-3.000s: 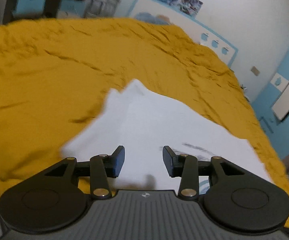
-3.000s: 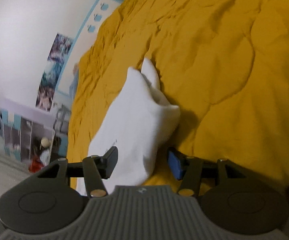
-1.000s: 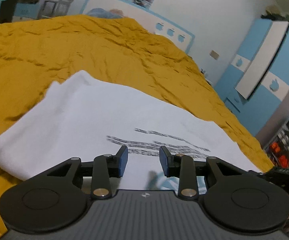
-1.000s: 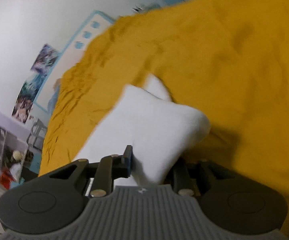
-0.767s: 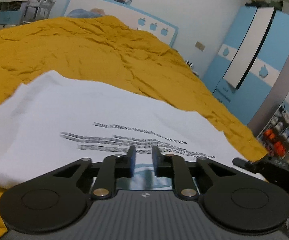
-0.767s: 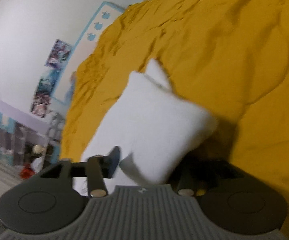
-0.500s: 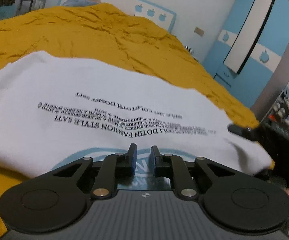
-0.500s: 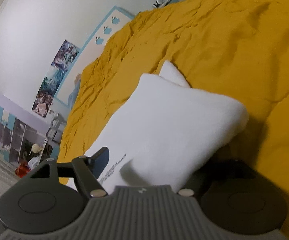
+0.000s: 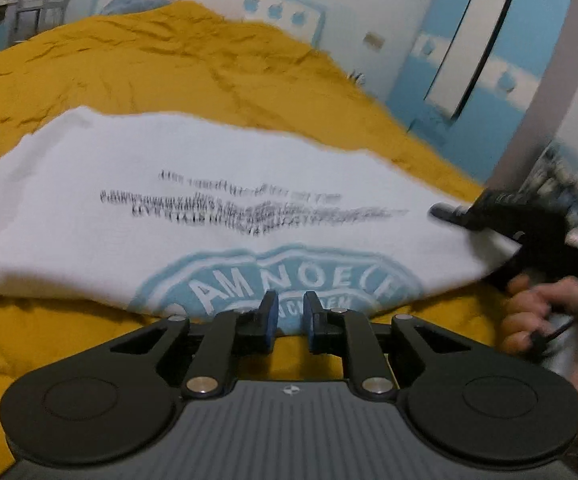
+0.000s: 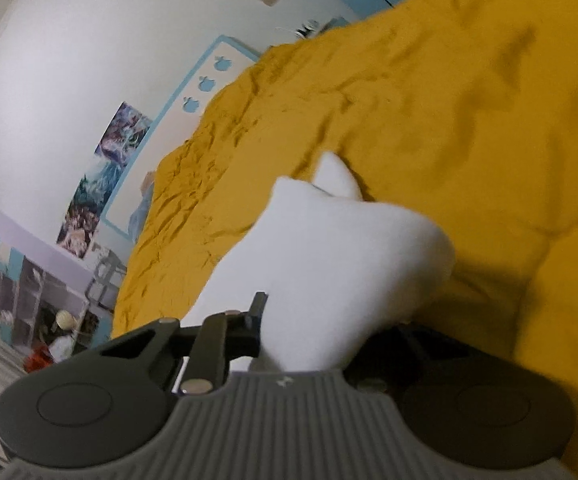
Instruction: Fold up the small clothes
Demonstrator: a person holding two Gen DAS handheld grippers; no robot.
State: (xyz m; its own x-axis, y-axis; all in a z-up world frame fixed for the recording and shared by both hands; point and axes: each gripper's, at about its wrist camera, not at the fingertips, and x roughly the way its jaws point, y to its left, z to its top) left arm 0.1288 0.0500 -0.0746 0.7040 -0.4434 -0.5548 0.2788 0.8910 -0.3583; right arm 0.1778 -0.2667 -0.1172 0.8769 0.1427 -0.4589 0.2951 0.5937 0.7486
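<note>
A white T-shirt point(image 9: 193, 208) with black text and a light-blue emblem lies on the mustard bedspread point(image 9: 169, 64). My left gripper point(image 9: 289, 312) is shut on the shirt's near hem by the emblem. My right gripper point(image 10: 317, 320) is shut on the shirt's point(image 10: 337, 264) other hem corner; the cloth bulges over it and hides the right finger. It also shows in the left wrist view point(image 9: 529, 236), held by a hand at the shirt's right corner.
The bedspread point(image 10: 469, 100) is wrinkled and fills most of both views. A blue and white wardrobe point(image 9: 485, 52) stands at the right. A headboard point(image 9: 217, 4) and posters point(image 10: 105, 176) line the far wall; shelves point(image 10: 29, 304) stand beyond.
Both grippers closed on the shirt's hem, the left one about 0.8 s ago. The shirt has been drawn toward me and spread, its printed side showing.
</note>
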